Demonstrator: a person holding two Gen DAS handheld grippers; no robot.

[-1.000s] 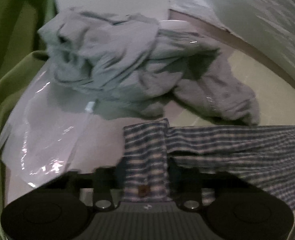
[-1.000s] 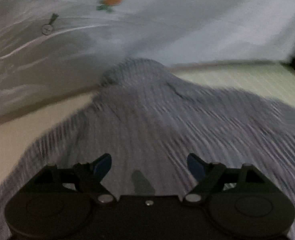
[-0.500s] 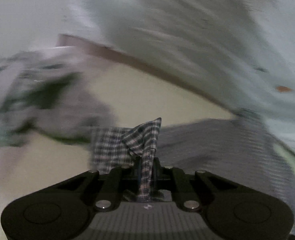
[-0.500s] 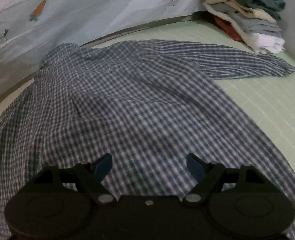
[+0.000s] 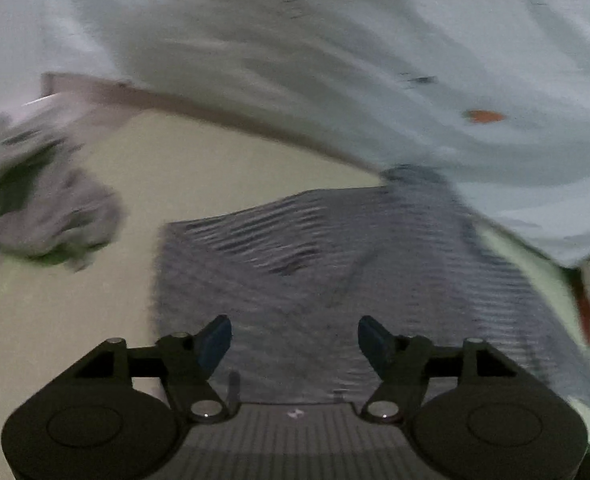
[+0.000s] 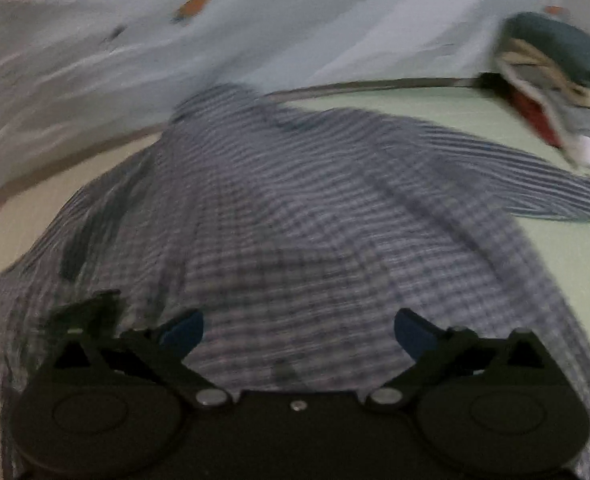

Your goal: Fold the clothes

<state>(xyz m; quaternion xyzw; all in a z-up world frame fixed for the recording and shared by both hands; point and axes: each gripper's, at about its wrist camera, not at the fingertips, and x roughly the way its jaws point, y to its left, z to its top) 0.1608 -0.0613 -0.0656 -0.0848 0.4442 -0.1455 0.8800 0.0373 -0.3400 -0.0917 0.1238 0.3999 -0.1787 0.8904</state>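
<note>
A blue-and-white checked long-sleeved shirt (image 6: 319, 224) lies spread flat on a pale green mat (image 6: 571, 264), and everything else sits around it. Its collar end (image 6: 219, 100) points away from both cameras and touches the hanging edge of a light blue sheet printed with small orange carrots (image 6: 295, 20). One sleeve (image 6: 535, 184) stretches out flat from the body of the shirt toward a stack of folded clothes in dark teal, cream, red and white (image 6: 555, 80), stopping near that stack. In the left wrist view the shirt (image 5: 335, 272) shows a straight side edge, and beyond that edge, well apart from the shirt, lies a crumpled heap of grey garments (image 5: 43, 200). Both views are motion-blurred, so the weave reads as stripes in places.

The left gripper (image 5: 295, 338) hovers over the near hem of the shirt with its blue-padded fingers (image 5: 215, 338) spread wide and nothing between them. The right gripper (image 6: 299, 332) also sits over the near part of the shirt, fingers (image 6: 415, 334) wide apart and gripping nothing.
</note>
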